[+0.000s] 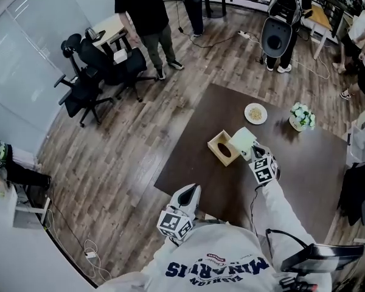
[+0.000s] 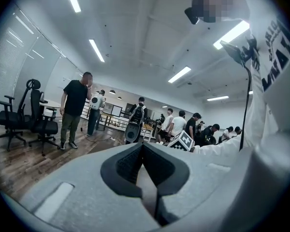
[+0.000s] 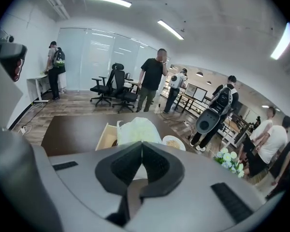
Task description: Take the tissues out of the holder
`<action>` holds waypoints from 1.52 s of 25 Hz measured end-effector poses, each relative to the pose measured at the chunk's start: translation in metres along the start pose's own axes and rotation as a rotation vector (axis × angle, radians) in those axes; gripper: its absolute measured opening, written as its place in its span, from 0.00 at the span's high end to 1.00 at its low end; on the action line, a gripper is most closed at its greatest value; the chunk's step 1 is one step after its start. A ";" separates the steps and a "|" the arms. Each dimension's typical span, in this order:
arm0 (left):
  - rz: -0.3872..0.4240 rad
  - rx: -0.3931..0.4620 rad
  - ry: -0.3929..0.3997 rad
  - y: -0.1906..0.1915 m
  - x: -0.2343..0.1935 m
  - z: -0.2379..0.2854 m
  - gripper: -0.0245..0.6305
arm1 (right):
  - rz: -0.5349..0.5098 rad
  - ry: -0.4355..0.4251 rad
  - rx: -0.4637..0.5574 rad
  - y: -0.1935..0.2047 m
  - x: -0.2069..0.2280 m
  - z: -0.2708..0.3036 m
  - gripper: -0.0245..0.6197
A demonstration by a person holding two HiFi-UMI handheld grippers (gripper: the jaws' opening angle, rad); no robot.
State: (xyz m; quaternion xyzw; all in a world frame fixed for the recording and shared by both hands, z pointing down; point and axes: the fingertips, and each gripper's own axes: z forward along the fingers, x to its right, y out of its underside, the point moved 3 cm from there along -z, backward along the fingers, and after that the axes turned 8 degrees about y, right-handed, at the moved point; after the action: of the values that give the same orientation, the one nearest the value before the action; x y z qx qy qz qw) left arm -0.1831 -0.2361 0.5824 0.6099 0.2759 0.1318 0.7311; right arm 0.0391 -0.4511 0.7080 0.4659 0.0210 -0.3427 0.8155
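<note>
Head view shows a dark table bearing a wooden holder, its oval slot dark, a plate of crumbly food and flowers. The right gripper pinches the tissues, lifted at the holder's right edge. The left gripper, jaws pressed together on nothing, hangs by the table's near edge.

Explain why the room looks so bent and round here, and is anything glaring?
Head view: the wide lens bows the floorboards and the edges of the table; light is even. Left gripper view: ceiling strip lights burn white inside a black round border. Right gripper view: same round border, the tissues mildly soft, one light flaring at the right edge.
</note>
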 end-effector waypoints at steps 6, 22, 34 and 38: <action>0.012 -0.018 0.070 0.002 0.016 0.019 0.96 | 0.082 0.056 -0.107 0.072 0.021 -0.017 0.95; 0.032 -0.046 0.089 0.001 0.026 0.022 0.96 | 0.381 0.019 -0.271 0.210 -0.004 0.012 0.95; 0.044 -0.025 0.073 -0.006 0.024 0.017 0.96 | 0.391 0.183 -0.198 0.194 0.033 -0.008 0.81; 0.064 -0.009 0.088 -0.011 0.026 0.023 0.96 | 0.325 0.201 0.029 0.115 0.039 -0.050 0.86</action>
State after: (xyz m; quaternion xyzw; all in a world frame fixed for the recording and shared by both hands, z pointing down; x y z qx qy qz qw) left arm -0.1508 -0.2435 0.5683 0.6087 0.2876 0.1832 0.7164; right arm 0.1499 -0.3954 0.7521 0.5067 0.0221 -0.1584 0.8472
